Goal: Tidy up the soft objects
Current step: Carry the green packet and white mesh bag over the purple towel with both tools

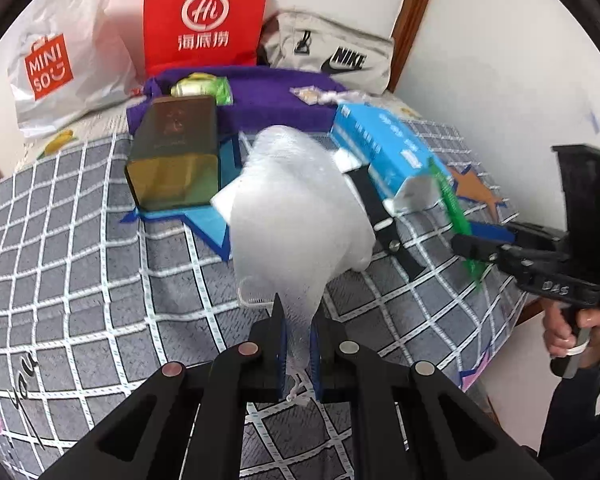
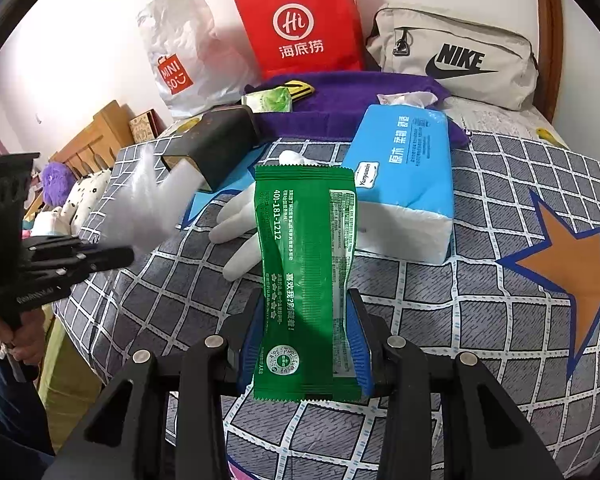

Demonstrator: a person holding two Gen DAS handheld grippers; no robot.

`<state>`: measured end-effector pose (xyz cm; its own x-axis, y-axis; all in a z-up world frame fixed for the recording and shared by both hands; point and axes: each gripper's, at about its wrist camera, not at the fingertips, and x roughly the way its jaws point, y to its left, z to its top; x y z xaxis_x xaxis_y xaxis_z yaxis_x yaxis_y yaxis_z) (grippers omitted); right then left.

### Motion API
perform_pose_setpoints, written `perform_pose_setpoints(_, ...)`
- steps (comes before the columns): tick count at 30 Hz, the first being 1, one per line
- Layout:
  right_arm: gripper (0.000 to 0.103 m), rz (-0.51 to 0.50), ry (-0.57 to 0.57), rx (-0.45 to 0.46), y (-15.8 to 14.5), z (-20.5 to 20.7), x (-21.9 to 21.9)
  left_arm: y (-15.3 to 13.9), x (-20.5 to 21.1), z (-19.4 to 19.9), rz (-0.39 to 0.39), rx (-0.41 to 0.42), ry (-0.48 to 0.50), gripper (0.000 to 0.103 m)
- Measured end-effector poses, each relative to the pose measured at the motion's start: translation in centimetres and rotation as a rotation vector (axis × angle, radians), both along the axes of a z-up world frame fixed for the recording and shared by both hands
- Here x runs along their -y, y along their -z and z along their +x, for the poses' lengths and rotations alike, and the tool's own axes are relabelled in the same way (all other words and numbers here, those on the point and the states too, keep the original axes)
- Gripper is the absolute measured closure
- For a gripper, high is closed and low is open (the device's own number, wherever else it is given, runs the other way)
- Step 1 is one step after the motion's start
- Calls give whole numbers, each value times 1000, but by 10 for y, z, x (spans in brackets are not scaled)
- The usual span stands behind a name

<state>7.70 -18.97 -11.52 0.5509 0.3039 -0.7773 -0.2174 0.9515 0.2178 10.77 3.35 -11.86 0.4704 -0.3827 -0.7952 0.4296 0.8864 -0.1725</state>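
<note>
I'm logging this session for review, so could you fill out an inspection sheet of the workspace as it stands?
Surface: bed with grey checked sheet.
Job's things: white mesh bath pouf and green sachet held up; white glove, blue tissue pack, purple towel lying on the bed.
Clutter: dark tin box, red paper bag, Miniso bag, Nike bag.
Grippers: left gripper jaws shut on pouf; right gripper jaws shut on sachet.
Cables: nothing seen.
Surroundings: white wall, wooden furniture.
</note>
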Motion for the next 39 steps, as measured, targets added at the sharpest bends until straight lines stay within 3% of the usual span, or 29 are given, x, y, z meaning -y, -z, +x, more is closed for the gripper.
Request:
perform_pose_setpoints(7,63,1,0,-16,4,-2,1,29,-1,-1,4,-88,-12,90)
perform_pose_setpoints(12,63,5,1,-22,6,-1,1,38,1,-6,18,-108,-5,89)
perform_pose_setpoints(22,63,5,-8,-28,9,-1,-3,16,15,-25,-21,-42,87,93)
perform_pose_setpoints(26,63,6,0,-20,6,0,0,3,11,-20,-47,-13,63,93)
perform_pose_setpoints(29,63,6,10,-21,4,1,3,-7,6,-13,-110,-12,57,93)
perform_pose_setpoints(32,63,5,13,-23,3,1,4,-4,5,-5,-38,-6,9,93)
perform_pose_setpoints(36,63,7,12,-22,3,1,4,-6,-4,-2,-129,-10,19,93)
perform_pose_setpoints(39,63,0,10,-32,5,2,4,-14,-11,-2,-117,15,6,93)
